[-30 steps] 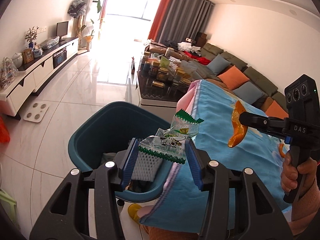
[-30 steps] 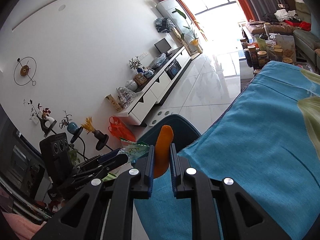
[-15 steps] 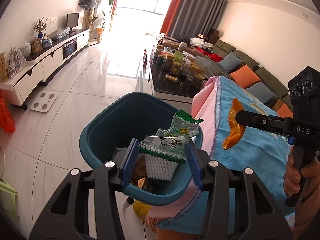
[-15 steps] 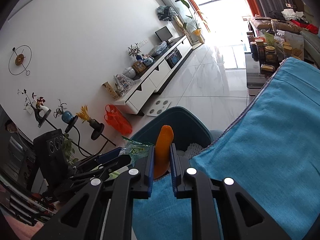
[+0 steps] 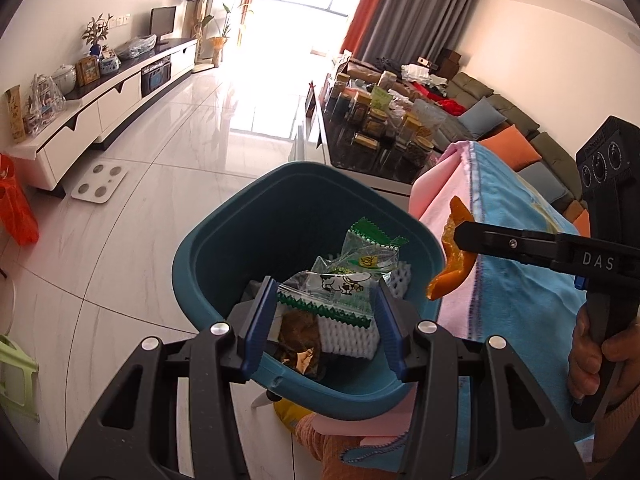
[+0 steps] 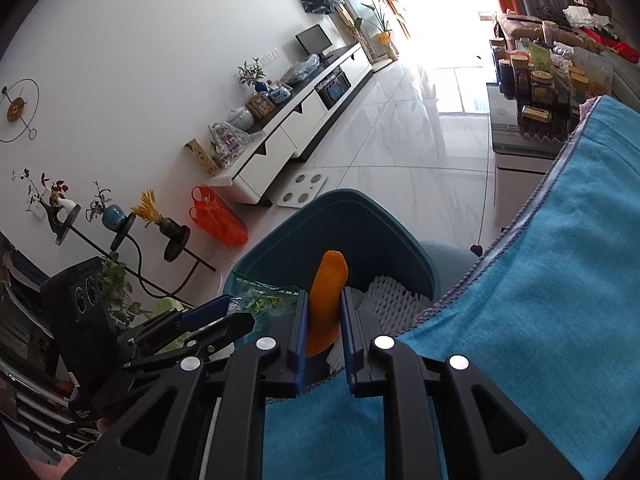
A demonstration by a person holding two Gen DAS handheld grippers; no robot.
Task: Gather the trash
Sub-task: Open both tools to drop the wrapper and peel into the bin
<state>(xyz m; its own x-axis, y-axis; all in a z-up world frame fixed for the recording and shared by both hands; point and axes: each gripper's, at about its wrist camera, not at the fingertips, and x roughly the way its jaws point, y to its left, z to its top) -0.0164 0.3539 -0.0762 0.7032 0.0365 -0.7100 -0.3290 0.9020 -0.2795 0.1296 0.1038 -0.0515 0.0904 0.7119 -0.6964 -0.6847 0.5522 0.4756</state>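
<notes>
Left tool (image 5: 326,322) clenching a clear snack wrapper (image 5: 332,292) with green zigzag edges and a small cartoon print, holding it at lower centre of the left wrist view, directly over the open teal bin (image 5: 208,248). Right tool (image 6: 323,330) gripping an orange peel (image 6: 325,300), curved and glossy, pinched upright between blue pads (image 6: 301,336); in the left wrist view, showing the same peel (image 5: 454,260) at centre right, hanging just beside the bin's rim.

Inside the bin, lying loose: white foam netting (image 5: 348,338), a brown crumpled wrapper (image 5: 298,336) and a second green-edged packet (image 5: 368,246).

Bordering the bin on the right, draping down: a blue cloth (image 5: 516,280) with a pink edge, covering the worktop. Beyond, spreading across the frame: pale glossy floor tiles (image 5: 168,168). Along the upper left, standing against the wall: a white TV cabinet (image 5: 100,104) with ornaments. At upper centre, crowding a dark coffee table (image 5: 360,160): many jars. At upper right, running along the wall: a grey sofa (image 5: 500,108) with orange and blue cushions, grey and orange curtains (image 5: 400,12) framing a bright window. At far left, sitting on the floor: an orange plastic bag (image 5: 16,204).
</notes>
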